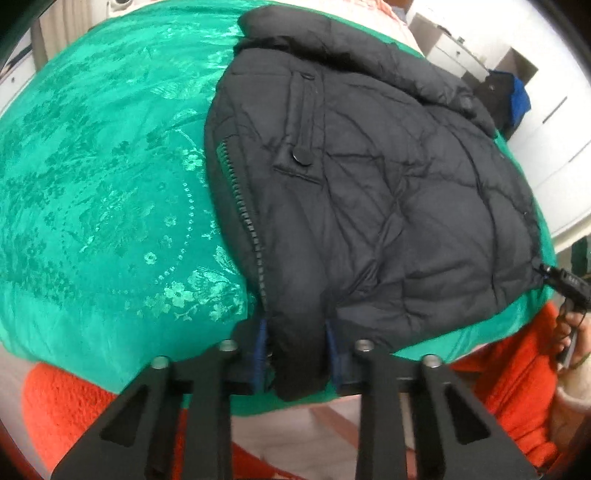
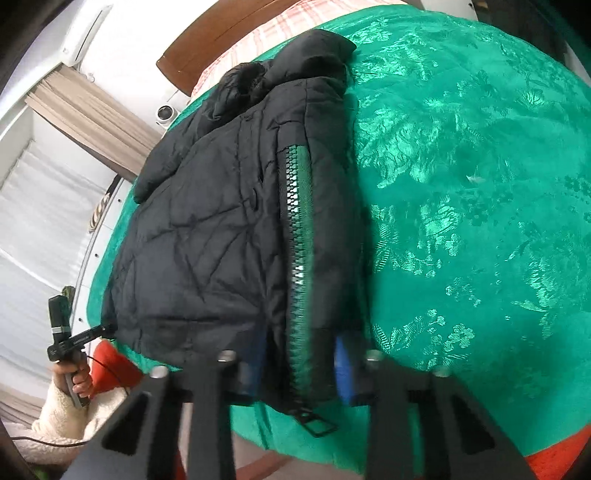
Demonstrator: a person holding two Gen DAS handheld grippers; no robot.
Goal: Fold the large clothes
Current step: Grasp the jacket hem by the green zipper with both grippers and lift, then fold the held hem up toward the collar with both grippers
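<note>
- Two grippers grip the near hem of one black puffer jacket (image 1: 369,192), which lies on a green floral bedspread (image 1: 110,184).
- Left gripper (image 1: 295,350), lower centre of the left wrist view — its blue-padded fingers (image 1: 260,350) are closed narrowly on a bunched fold of the jacket's hem, just right of the zipper (image 1: 243,218).
- Right gripper (image 2: 301,365), lower centre of the right wrist view — its blue pads (image 2: 343,369) pinch the hem on either side of the green-taped zipper, whose pull tab (image 2: 317,424) hangs below the edge.
- The jacket fills the centre and right of the left wrist view and the centre-left of the right wrist view, its collar at the far end near the top of the frame.
- A snap button (image 1: 300,156) sits on the front flap, upper middle of the left wrist view.
- An orange fleece blanket (image 1: 66,406) shows under the bedspread's near edge.
- A hand (image 2: 75,380) in a cream sleeve holds a gripper handle at the lower left of the right wrist view.
- A wooden headboard (image 2: 221,33) sits at the top there.
</note>
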